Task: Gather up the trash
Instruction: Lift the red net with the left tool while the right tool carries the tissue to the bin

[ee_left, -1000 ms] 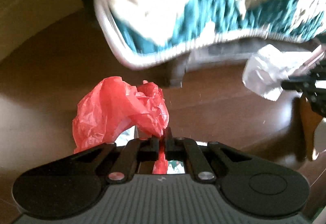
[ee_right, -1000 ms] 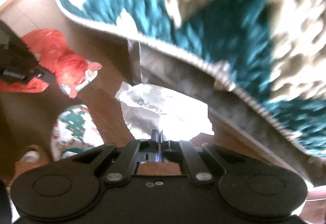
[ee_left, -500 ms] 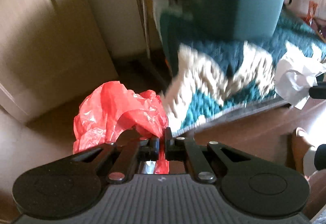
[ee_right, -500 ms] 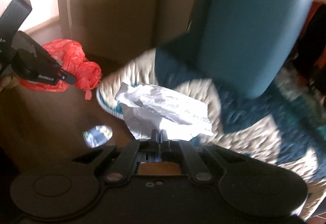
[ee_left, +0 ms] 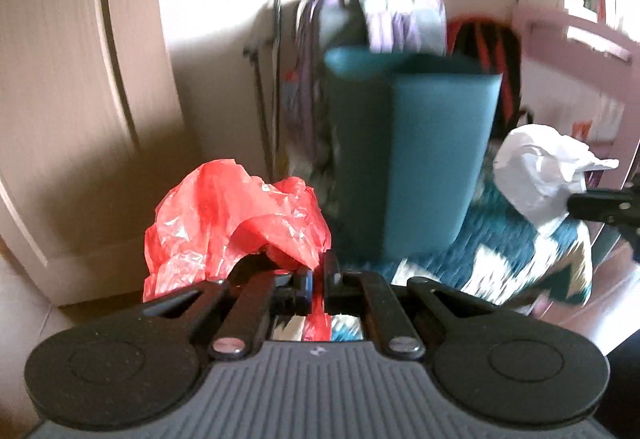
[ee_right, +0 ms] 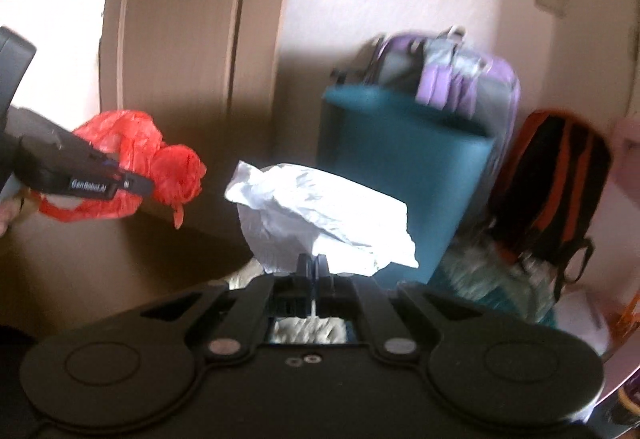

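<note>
The left gripper (ee_left: 318,281) has its jaws pinched on a red plastic bag (ee_left: 236,215). The right gripper (ee_right: 314,265) pinches a white plastic bag (ee_right: 320,217). Both are picked up, not yet dropped in the teal bin (ee_right: 400,167).

A wooden floor (ee_left: 624,279) shows at the right edge. On it lies a teal and white rug (ee_left: 532,263). A teal bin (ee_left: 424,159) stands on the rug, a backpack (ee_right: 556,179) near it.

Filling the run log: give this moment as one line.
left gripper: shut on red plastic bag | right gripper: shut on white crumpled bag | teal bin: ahead, nothing dropped in yet
</note>
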`<state>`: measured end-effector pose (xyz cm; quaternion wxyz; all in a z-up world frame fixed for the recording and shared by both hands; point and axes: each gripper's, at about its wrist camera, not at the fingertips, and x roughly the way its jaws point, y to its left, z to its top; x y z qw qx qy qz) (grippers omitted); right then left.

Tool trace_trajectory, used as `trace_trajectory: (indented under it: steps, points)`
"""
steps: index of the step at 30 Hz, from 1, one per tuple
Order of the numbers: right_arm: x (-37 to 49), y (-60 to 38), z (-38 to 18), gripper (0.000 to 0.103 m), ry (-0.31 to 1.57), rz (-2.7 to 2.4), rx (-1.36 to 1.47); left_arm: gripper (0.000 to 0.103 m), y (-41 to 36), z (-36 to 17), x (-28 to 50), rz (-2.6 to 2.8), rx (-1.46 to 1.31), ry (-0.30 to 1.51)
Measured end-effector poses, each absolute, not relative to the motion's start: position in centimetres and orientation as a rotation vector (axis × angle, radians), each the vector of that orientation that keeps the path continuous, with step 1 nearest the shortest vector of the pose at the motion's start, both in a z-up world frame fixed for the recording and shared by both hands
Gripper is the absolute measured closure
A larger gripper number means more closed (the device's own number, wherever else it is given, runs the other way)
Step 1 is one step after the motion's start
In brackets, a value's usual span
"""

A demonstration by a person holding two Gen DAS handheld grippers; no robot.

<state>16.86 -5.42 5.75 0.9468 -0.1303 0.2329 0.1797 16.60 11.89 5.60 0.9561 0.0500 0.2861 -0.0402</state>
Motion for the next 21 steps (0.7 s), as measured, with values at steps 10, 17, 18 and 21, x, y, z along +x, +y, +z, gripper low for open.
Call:
trace_trajectory:
  steps: [10,17,18,21]
  points:
    - [20.2,-8.4,14.4,0.103,0.333,0.309,-0.236,0.099,6.9,14.9,18.8,-0.133,0.060,0.421]
    - [22.9,-9.1,17.7,0.103,0.267,0.277,-0.216,0.099,4.3,18.8,22.9,-0.165,0.033,0.383]
    - [23.5,-9.1,17.9,0.103,0.264,0.274,-0.217,0.099,4.0,19.2,23.4,-0.168,0.034,0.381]
    - [25.4,-9.3,18.4,0.103,0.261,0.266,-0.219,0.099,2.9,19.8,25.2,-0.181,0.036,0.381]
